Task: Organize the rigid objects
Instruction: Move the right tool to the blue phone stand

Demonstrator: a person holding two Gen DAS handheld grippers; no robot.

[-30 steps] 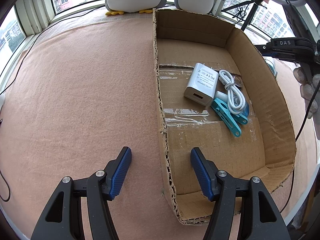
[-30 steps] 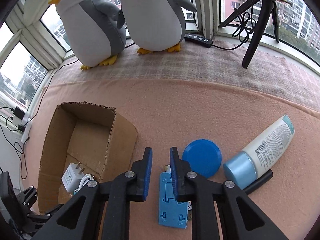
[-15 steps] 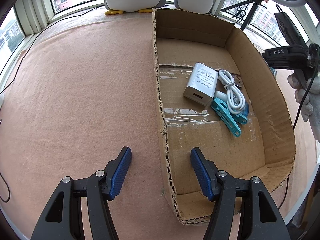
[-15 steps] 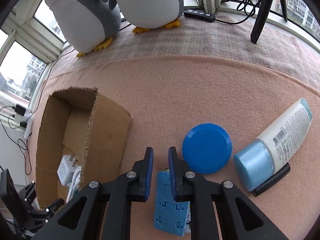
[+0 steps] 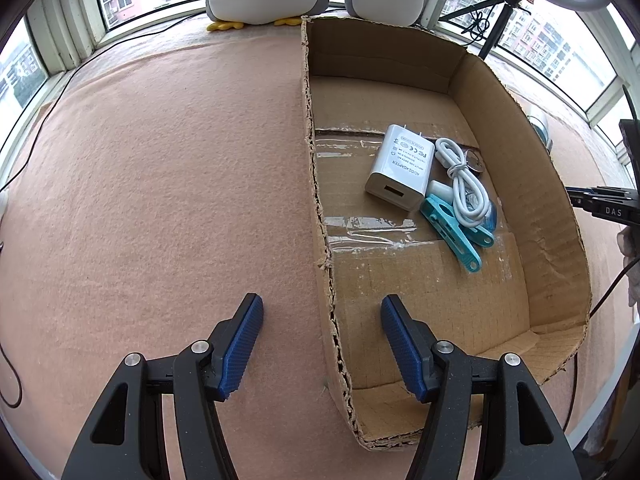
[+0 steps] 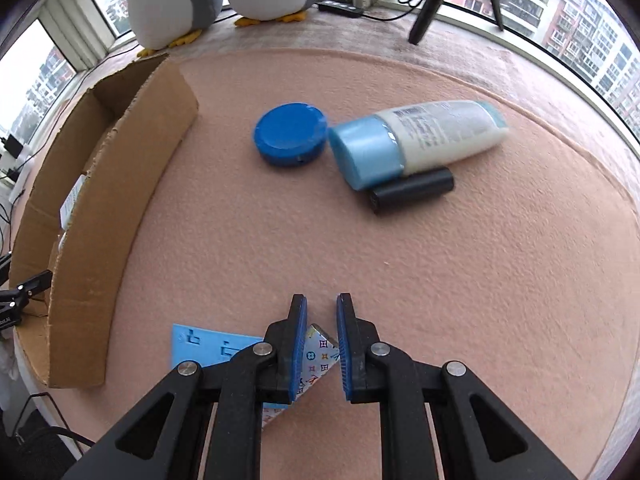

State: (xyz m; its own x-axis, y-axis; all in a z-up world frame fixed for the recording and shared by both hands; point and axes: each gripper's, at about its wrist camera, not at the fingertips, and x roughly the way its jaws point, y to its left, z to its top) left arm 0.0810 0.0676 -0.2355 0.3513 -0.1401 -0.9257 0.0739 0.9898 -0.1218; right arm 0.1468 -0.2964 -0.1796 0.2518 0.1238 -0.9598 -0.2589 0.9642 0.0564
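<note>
The things left to sort lay on the pink felt table point(image 6: 460, 280), right of the cardboard box point(image 6: 120, 184): a blue round tin point(image 6: 290, 134), a lotion tube point(image 6: 416, 140) touching a black cylinder point(image 6: 412, 190), and, nearest, a blue plastic plate point(image 6: 208, 346) with a patterned card point(image 6: 316, 356).

The right gripper point(image 6: 322, 344) hung over that card, jaws nearly together but gripping nothing. To take it well, I judged, they should part first and come down squarely across one edge — flat things slip.

The left gripper point(image 5: 322, 344) waited with jaws wide, straddling the box's near-left wall.

Inside lay a white charger point(image 5: 400, 168), a coiled cable point(image 5: 460, 180) and teal clips point(image 5: 456, 232). Card and plate were mostly hidden under the gripper — I couldn't tell how they overlapped.
</note>
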